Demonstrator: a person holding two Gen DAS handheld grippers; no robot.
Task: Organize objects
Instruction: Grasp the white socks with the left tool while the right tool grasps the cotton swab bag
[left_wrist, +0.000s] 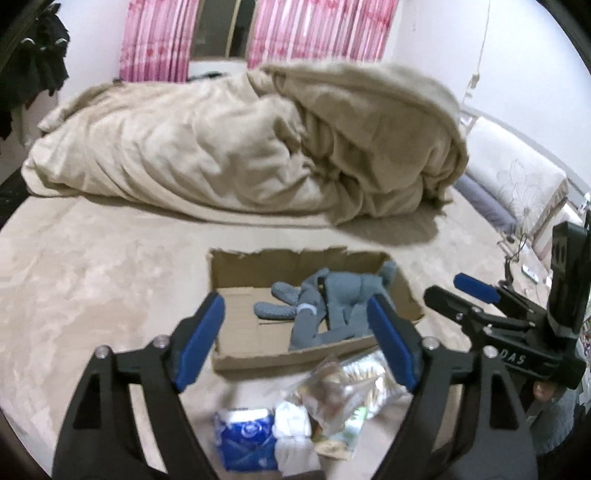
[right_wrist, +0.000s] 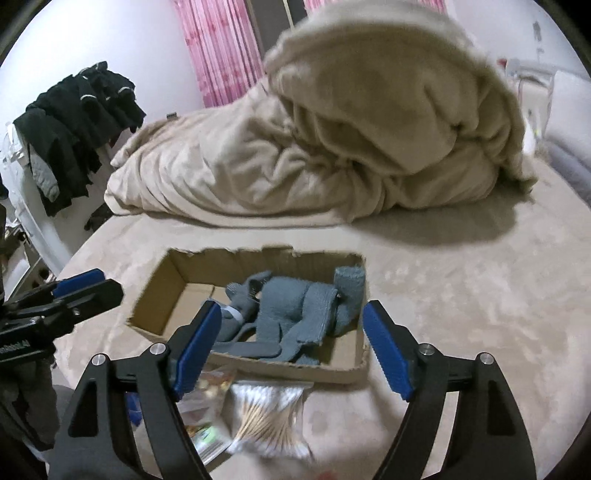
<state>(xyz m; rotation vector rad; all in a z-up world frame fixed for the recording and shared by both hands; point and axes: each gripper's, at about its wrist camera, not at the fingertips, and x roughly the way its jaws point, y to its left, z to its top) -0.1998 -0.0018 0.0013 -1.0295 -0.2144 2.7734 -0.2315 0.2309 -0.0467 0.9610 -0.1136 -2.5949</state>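
the box (right_wrist: 255, 369) sits on the bed (right_wrist: 461, 314) with grey gloves (right_wrist: 295, 314) already lying inside it. just in front of its near wall lie the loose things: a swab bag (right_wrist: 266, 417), a snack bag (left_wrist: 332, 387), a blue pack (left_wrist: 247, 439) and something white (left_wrist: 295, 428), perhaps tissue, too blurred to name. the left gripper (left_wrist: 295, 343) and right gripper (right_wrist: 291, 350) both hover over that pile with jaws spread wide and holding nothing. the step looks like picking the next item; the swab bag is flat and slippery, so it wants a low pinch at an edge.
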